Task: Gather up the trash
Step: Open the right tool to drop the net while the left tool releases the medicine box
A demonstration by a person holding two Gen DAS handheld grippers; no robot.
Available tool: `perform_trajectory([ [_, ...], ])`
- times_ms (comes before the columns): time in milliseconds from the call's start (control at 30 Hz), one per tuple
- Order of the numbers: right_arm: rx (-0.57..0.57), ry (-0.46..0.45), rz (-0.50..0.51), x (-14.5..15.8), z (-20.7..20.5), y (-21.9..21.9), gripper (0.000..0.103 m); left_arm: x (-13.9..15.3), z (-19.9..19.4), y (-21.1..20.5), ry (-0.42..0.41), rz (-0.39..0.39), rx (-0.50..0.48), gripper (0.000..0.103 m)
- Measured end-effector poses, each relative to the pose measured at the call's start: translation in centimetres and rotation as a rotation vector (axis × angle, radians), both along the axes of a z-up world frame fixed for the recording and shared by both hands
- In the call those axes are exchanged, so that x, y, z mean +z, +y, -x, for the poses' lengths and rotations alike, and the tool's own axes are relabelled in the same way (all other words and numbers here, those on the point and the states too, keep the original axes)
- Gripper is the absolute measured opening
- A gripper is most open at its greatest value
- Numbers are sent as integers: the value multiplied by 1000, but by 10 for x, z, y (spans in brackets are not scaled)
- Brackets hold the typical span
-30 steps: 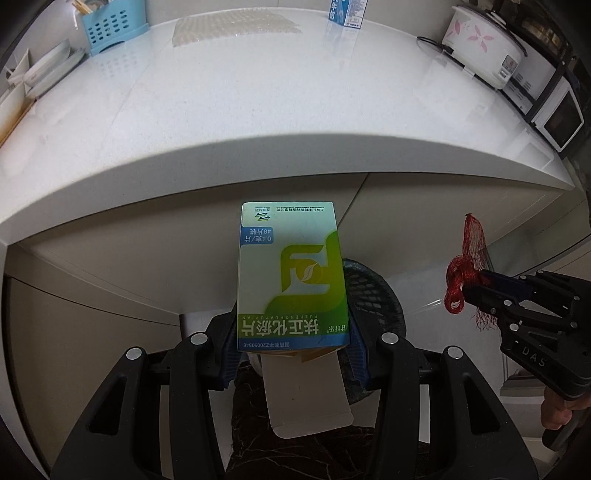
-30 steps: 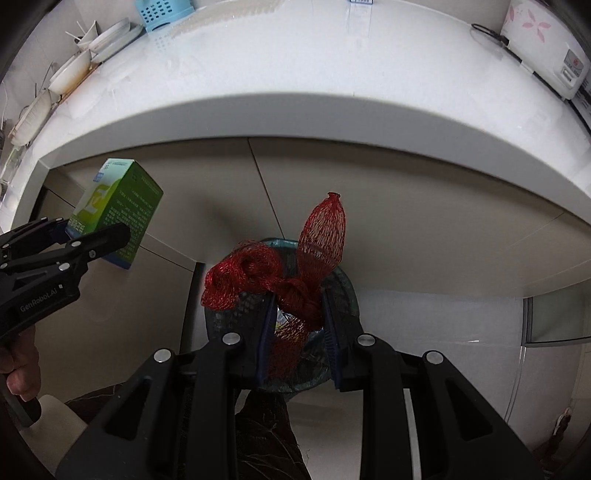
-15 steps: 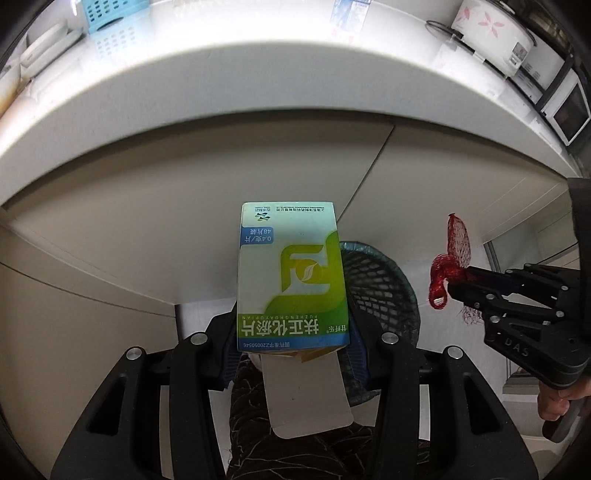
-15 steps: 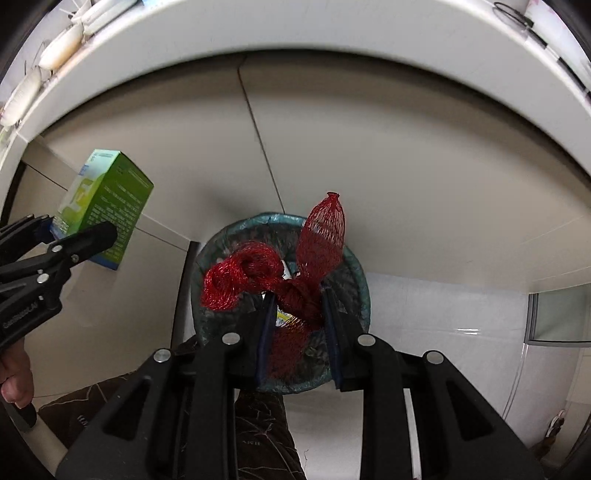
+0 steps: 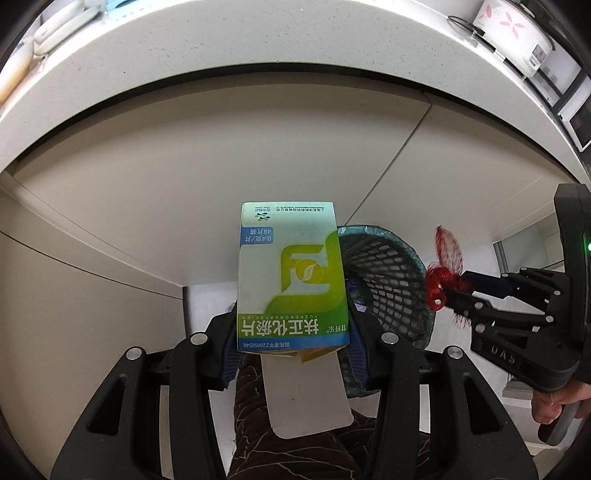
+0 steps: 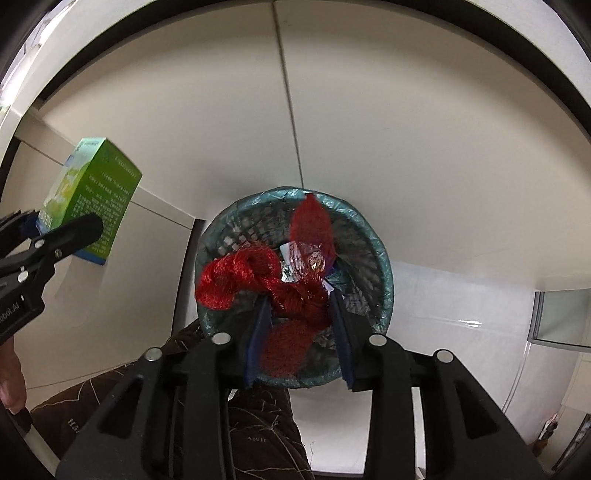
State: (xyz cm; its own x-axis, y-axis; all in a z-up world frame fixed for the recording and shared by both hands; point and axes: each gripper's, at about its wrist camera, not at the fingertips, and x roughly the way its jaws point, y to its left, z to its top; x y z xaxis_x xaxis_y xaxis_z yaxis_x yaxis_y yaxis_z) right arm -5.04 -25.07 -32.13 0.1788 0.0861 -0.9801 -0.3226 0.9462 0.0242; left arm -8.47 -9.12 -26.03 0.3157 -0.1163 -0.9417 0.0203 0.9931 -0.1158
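Note:
My left gripper (image 5: 291, 325) is shut on a green and white medicine box (image 5: 291, 277) with its flap hanging open; the box also shows at the left of the right wrist view (image 6: 92, 195). My right gripper (image 6: 299, 306) is shut on a bunched red mesh net (image 6: 280, 284) and holds it directly above the dark mesh trash bin (image 6: 373, 243) with a teal liner. The bin holds some wrappers. In the left wrist view the bin (image 5: 384, 277) lies just right of the box, and the right gripper with the net (image 5: 443, 273) is at its right rim.
Beige cabinet fronts (image 5: 221, 166) rise behind the bin under a white countertop edge (image 5: 258, 48). A rice cooker (image 5: 509, 33) and bowls (image 5: 55, 22) stand on the counter. The person's dark patterned trousers (image 6: 258, 443) are below both grippers.
Both grippers have moved down below the counter edge and closer to the bin. The red net is now over the bin's opening. The box stays gripped left of the bin.

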Motion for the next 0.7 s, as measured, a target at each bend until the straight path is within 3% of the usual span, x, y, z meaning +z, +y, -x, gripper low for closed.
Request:
perform_trajectory([
  [200,-17,-31,-13,2,6,-6,69,-4,1,0,8,8,12,46],
  [333,-33,-28,-7,0,9,-13,75,-9,-1,-1,20,15,5,46],
  [500,-71,-71,-5,9,16,-23,91,-21,-6,-10,30,18,-26,46],
  [700,-167,-117,8,28,15,-56,95,-32,-13,-44,45,22,-104,46],
])
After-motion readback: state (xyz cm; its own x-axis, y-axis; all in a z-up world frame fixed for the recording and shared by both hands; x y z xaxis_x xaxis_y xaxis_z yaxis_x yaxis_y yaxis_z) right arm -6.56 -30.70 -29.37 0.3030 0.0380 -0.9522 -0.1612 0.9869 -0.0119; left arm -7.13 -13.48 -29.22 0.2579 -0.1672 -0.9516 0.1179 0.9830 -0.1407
